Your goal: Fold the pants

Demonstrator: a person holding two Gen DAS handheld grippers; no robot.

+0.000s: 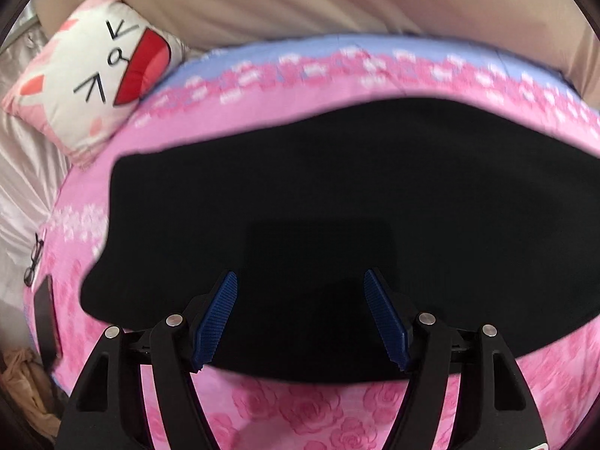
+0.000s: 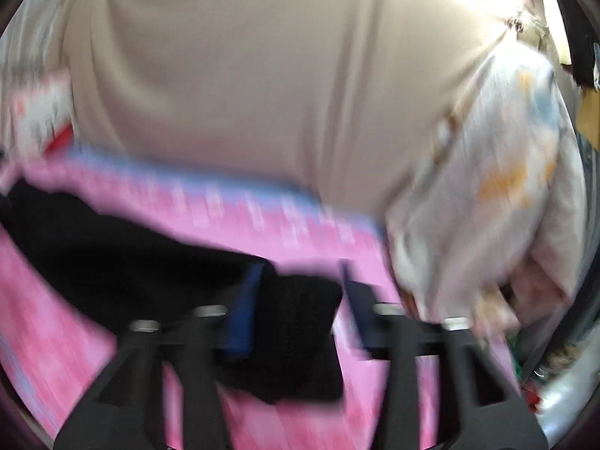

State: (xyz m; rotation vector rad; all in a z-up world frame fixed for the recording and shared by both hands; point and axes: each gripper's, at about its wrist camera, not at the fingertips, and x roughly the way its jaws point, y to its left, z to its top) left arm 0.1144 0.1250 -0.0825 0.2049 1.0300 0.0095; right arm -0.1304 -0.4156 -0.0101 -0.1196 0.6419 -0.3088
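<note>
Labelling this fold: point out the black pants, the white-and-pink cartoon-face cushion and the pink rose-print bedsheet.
black pants (image 1: 337, 172): left wrist view, flat middle of the cloth.
white-and-pink cartoon-face cushion (image 1: 93, 71): left wrist view, its printed face.
pink rose-print bedsheet (image 1: 300, 408): left wrist view, bare near part.

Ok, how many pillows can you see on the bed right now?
1: the cat-face pillow, lying at the far left corner of the pink sheet, beyond the black pants. Others may be hidden out of frame.

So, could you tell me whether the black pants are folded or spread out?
Folded: the black pants lie as one compact, even-edged slab on the pink bedsheet.
</note>
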